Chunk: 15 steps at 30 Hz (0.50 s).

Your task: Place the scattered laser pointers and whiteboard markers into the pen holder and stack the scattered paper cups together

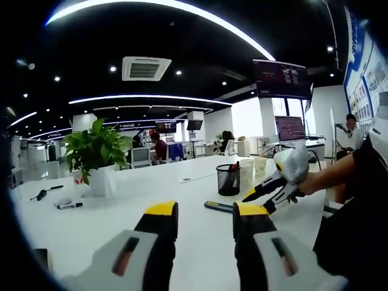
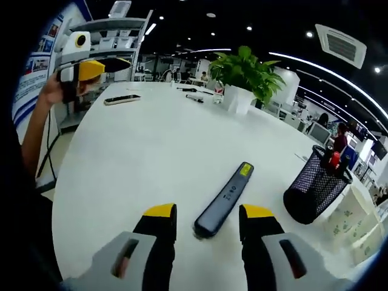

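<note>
A dark grey laser pointer (image 2: 224, 199) with a yellow label lies flat on the white table (image 2: 151, 151). Its near end sits between the jaws of my right gripper (image 2: 209, 215), which is open and not touching it. The black mesh pen holder (image 2: 315, 188) stands just right of it with red-capped markers (image 2: 333, 159) inside. Patterned paper cups (image 2: 350, 213) stand beside the holder. In the left gripper view, my left gripper (image 1: 206, 212) hangs open over the table, with the right gripper (image 1: 257, 203) over the laser pointer (image 1: 217, 206) in front of the pen holder (image 1: 228, 179).
A potted plant (image 1: 97, 151) stands at the left, with a black marker (image 1: 70, 206) and a small dark object (image 1: 45, 194) near it. A phone (image 2: 121, 99) and loose markers (image 2: 194, 97) lie at the far end. My left gripper (image 2: 100, 66) is held at the table's far left edge.
</note>
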Each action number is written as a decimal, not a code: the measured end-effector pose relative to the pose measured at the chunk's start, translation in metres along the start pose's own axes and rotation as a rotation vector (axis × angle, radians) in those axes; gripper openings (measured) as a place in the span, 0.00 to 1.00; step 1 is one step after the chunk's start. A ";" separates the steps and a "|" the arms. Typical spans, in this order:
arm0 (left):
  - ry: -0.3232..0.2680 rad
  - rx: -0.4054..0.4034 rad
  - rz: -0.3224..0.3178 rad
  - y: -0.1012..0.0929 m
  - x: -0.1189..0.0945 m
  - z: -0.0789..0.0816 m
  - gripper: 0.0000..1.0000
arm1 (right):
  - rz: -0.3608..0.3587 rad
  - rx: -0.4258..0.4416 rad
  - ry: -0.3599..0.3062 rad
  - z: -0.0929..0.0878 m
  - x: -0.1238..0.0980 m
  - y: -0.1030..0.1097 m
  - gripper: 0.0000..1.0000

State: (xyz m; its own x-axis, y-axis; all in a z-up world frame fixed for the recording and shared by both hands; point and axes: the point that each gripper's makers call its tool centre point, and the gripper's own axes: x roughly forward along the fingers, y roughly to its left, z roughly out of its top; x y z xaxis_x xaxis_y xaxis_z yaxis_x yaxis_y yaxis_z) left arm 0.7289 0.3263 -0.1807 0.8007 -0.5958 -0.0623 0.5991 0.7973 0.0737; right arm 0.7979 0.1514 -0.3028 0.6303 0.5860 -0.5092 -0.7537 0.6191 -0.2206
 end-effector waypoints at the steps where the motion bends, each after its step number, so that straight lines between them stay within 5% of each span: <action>1: 0.001 0.000 -0.001 0.000 0.000 0.000 0.37 | -0.003 0.003 0.002 -0.001 0.001 -0.001 0.44; 15: 0.004 0.004 0.005 0.000 -0.001 0.000 0.37 | -0.009 0.066 -0.005 -0.006 0.004 -0.007 0.42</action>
State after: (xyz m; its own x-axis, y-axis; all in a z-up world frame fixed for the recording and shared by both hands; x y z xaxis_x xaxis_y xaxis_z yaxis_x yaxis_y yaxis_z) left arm 0.7287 0.3270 -0.1808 0.8034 -0.5918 -0.0656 0.5954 0.7997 0.0775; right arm 0.8047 0.1463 -0.3083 0.6382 0.5824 -0.5035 -0.7341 0.6573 -0.1702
